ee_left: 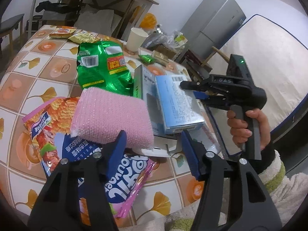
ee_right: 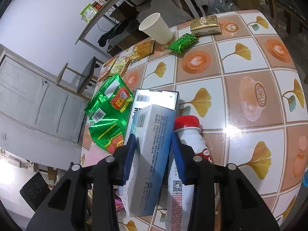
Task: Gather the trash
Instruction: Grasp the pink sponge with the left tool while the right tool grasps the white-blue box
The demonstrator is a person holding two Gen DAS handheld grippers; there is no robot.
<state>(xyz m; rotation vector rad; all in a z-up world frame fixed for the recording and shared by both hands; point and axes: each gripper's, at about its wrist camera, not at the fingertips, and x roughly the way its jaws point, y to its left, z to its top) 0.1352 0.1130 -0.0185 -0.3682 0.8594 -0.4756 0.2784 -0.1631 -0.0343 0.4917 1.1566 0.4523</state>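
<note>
Table with tiled leaf-pattern cloth, trash piled near its front edge; far left of the pile, an orange noodle wrapper lies flat, partly under a blue-and-pink snack bag; pink bubble-wrap pad rests on top of these, long axis running left to right, its near edge tilted toward the camera. Left gripper: jaws part-way open, left pad touching or just under the pad's near edge, right pad clear of it; nothing clamped. Behind the pad, a green foil bag stands crumpled, barcode side up. Right of the pad, a light-blue carton lies on a dark flat box; carton's long axis runs away from the right wrist camera, far end raised. Right gripper: blue pads pressed on both long sides of the carton, clenched on it; a hand holds its handle. Just right of the carton, a white bottle with red cap lies beside the right finger, cap pointing away. Paper cup upright at the far edge.
</note>
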